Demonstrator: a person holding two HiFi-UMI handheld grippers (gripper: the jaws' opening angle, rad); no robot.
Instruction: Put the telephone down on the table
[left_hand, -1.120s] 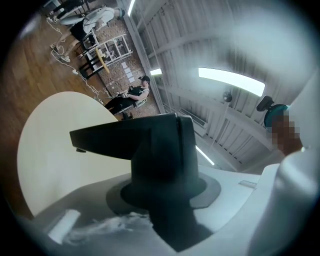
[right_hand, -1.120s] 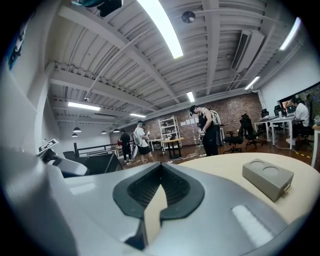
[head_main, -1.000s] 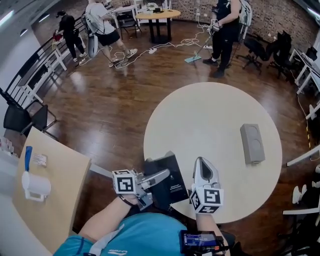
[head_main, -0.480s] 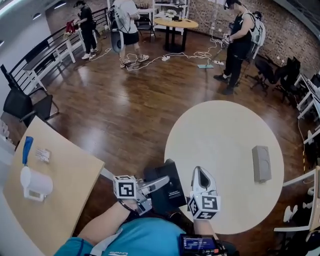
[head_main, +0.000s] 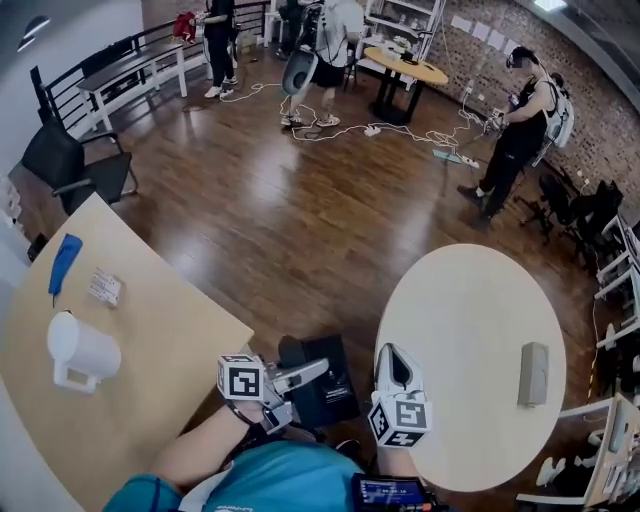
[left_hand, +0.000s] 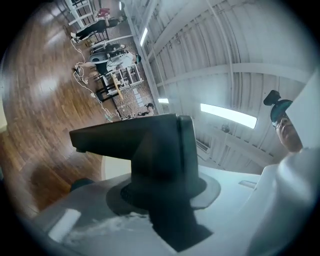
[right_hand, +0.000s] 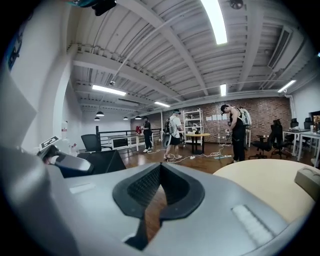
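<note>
Telephone (head_main: 325, 390), black and flat, is clamped between the jaws of the left gripper (head_main: 318, 371) and is held in the air over the floor (head_main: 280, 240) between the wooden table (head_main: 150, 400) corner and the round table (head_main: 470, 340) near-left edge. The right gripper (head_main: 393, 355) is seen at that rim, jaws closed together on nothing. Most of the round top is left bare; a grey box (head_main: 533, 374) is set near its right edge.

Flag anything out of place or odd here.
Loose white cables sprawl across the wooden floor by the far small table, a likely trip hazard. The black telephone hangs in the left gripper beside the round table, not on it.
</note>
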